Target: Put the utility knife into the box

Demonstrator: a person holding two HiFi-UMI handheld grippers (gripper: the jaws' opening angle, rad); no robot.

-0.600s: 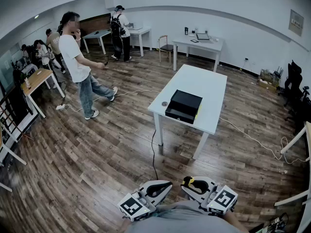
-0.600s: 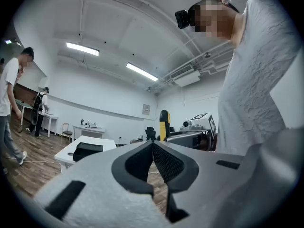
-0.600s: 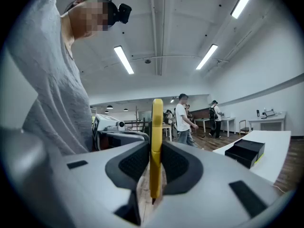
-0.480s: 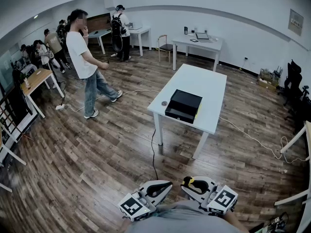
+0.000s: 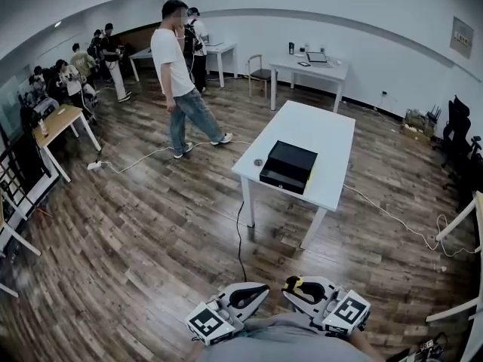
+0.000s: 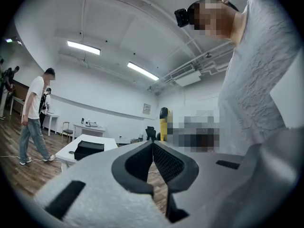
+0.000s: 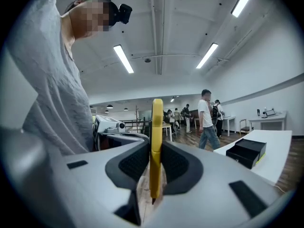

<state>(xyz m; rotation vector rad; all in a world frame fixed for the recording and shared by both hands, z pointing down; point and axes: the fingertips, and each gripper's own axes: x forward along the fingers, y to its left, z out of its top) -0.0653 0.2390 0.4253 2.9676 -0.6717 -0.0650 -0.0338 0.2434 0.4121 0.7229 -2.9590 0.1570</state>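
A yellow utility knife [image 7: 156,151] stands upright between the pads of my right gripper [image 7: 156,161], which is shut on it; in the head view its yellow and black end [image 5: 297,283] pokes out of that gripper [image 5: 300,289] at the bottom edge. My left gripper [image 6: 153,152] is shut with nothing in it and sits beside the right one, close to my body [image 5: 240,299]. The black box [image 5: 287,166] rests on the near end of a white table [image 5: 326,146], well ahead of both grippers. It also shows in the left gripper view [image 6: 88,149] and the right gripper view [image 7: 246,152].
A person [image 5: 182,75] walks across the wooden floor left of the table. Several more people [image 5: 89,56] stand at desks at the far left. A cable [image 5: 238,234] runs over the floor toward me. A small round object [image 5: 258,162] lies by the box. Another white table [image 5: 311,67] stands at the back wall.
The walking person has moved from the left toward the middle of the room, closer to the white table. Both grippers have stayed where they were.
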